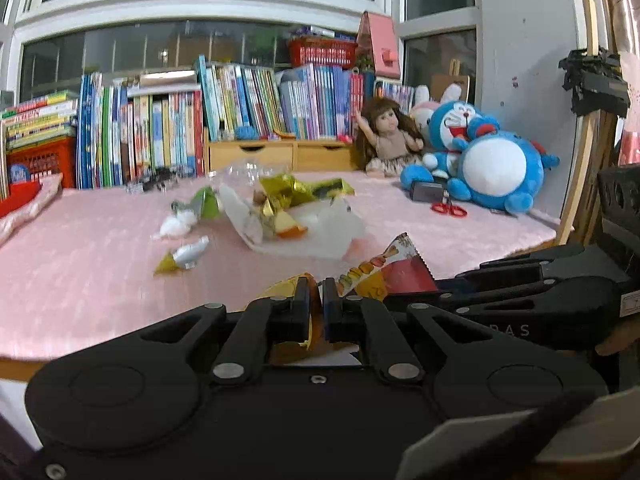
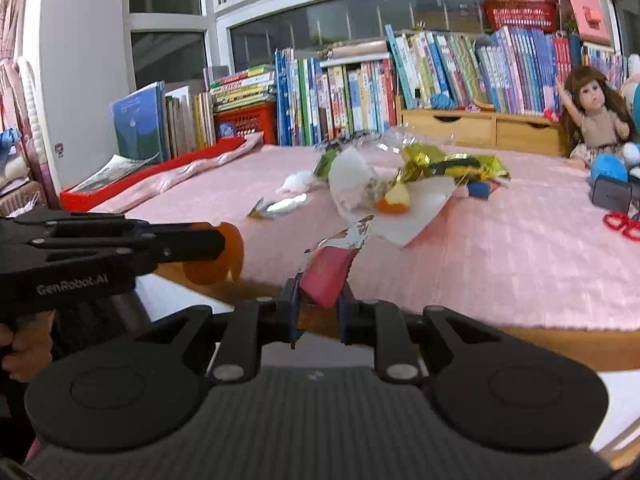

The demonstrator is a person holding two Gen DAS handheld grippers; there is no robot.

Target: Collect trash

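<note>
My left gripper point(image 1: 316, 290) is shut on a thin orange-yellow wrapper point(image 1: 286, 282) at the near edge of the pink table cover point(image 1: 80, 272). In the right wrist view that gripper point(image 2: 218, 246) comes in from the left with the orange piece point(image 2: 226, 258) hanging from it. My right gripper point(image 2: 318, 296) is shut on a red snack wrapper point(image 2: 334, 266) printed with fruit, which also shows beside the left fingers point(image 1: 384, 268). Farther back lies a trash pile: white paper point(image 2: 424, 208), gold foil point(image 2: 448, 164), an apple piece point(image 2: 396, 200), a white tissue point(image 2: 298, 182) and a silver-yellow wrapper point(image 2: 280, 206).
Rows of books point(image 2: 360, 96) and wooden drawers point(image 2: 480, 128) line the back. A doll point(image 2: 596, 116), a blue plush point(image 1: 492, 164), a black box point(image 2: 610, 196) and red scissors point(image 2: 622, 224) sit at the right. A red tray point(image 2: 140, 180) lies at the left.
</note>
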